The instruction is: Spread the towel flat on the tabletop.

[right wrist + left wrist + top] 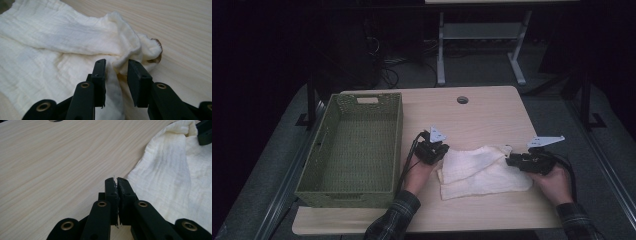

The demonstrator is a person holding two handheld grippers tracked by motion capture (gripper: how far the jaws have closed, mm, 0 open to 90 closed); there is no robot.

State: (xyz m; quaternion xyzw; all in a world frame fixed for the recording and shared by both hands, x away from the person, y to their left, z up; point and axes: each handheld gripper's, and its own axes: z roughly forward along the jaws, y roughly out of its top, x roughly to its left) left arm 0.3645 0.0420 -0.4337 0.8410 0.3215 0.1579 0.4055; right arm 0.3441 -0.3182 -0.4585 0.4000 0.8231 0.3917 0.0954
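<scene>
Where dark floor surrounds: pale wooden table [492, 112].

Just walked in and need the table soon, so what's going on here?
A person at the table is working a cream cloth with two hand-held grippers. The left gripper rests with its jaws shut at the cloth's left edge, with no cloth visibly between them. The right gripper has its jaws parted around a bunched fold at the cloth's right end, not pressing it. A green basket stands to the left, nothing in it.
</scene>
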